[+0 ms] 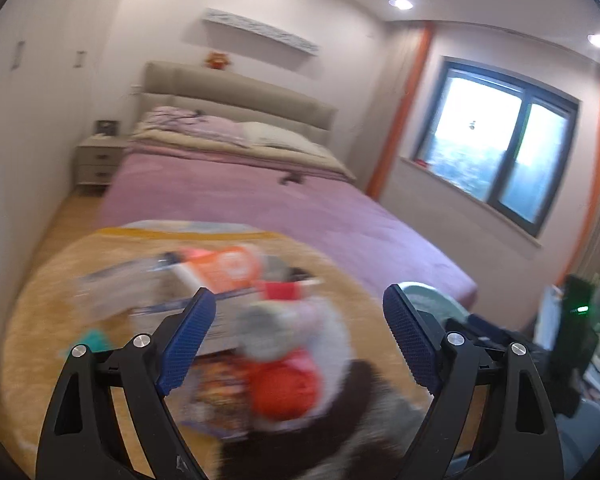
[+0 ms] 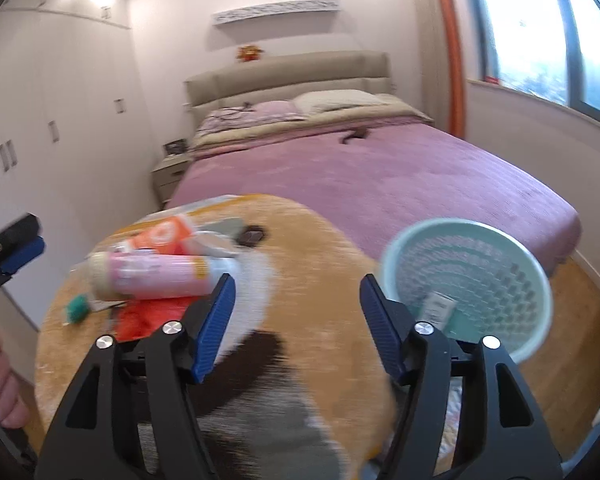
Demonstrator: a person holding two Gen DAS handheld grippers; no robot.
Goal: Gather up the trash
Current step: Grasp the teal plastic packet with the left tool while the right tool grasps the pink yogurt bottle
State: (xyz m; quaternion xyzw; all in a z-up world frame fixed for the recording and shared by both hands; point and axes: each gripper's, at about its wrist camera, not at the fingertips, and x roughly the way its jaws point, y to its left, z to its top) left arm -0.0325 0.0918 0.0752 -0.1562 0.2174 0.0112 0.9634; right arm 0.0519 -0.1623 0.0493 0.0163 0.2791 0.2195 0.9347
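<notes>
Trash lies on a round orange plush rug (image 2: 312, 280): a pink and white bottle (image 2: 156, 274), an orange and white packet (image 2: 162, 236), a red wrapper (image 2: 140, 318) and a small teal piece (image 2: 77, 308). A pale green basket (image 2: 488, 240) stands to the right with a small packet inside. My right gripper (image 2: 298, 320) is open and empty above the rug. My left gripper (image 1: 296, 336) is open over the blurred pile, above a red item (image 1: 282, 390) and the orange packet (image 1: 230, 266). It also shows at the left edge of the right wrist view (image 2: 16, 254).
A bed with a purple cover (image 2: 400, 176) stands behind the rug. A nightstand (image 1: 98, 160) is at the far left, wardrobes (image 2: 32, 120) along the left wall, a window (image 1: 500, 140) on the right. Dark objects (image 1: 572, 328) stand at the right.
</notes>
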